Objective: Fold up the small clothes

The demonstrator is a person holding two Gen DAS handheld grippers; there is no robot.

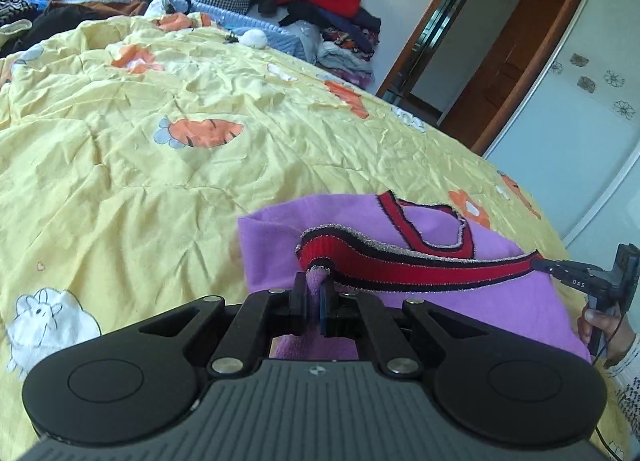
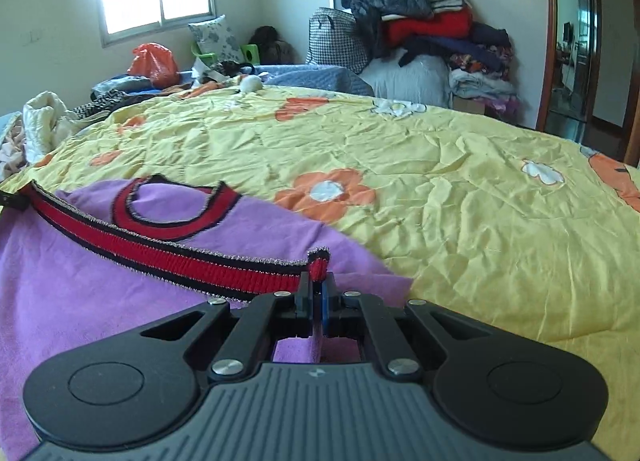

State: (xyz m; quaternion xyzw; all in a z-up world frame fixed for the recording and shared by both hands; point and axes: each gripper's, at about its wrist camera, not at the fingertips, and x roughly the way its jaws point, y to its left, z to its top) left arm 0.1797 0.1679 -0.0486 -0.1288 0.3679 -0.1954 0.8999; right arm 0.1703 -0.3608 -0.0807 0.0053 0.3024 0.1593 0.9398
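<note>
We hold a small purple sweater (image 1: 440, 301) over the yellow quilt (image 1: 160, 181), one gripper at each end of its red, black-edged ribbed hem (image 1: 400, 263). Our left gripper (image 1: 315, 293) has its jaws pinched nearly together on the left end of the hem, with purple knit bunched between the pads. Our right gripper (image 2: 316, 293) is clamped just as tight on the other end of the hem (image 2: 200, 261), the red rib poking up above its fingertips.

The hem runs taut between the two grippers as a straight band, raised above the rest of the garment. Beyond it the sweater's body (image 2: 120, 301) lies spread on the quilt (image 2: 440, 201), its red-trimmed neckline (image 2: 172, 213) facing up and pointing away from us. In the left view the right gripper (image 1: 560, 267) shows at the far right, with the hand (image 1: 600, 325) gripping its handle.

Past the bed, a pile of folded clothes (image 2: 440, 29) is stacked against the wall beside a checked bag (image 2: 336, 41).
</note>
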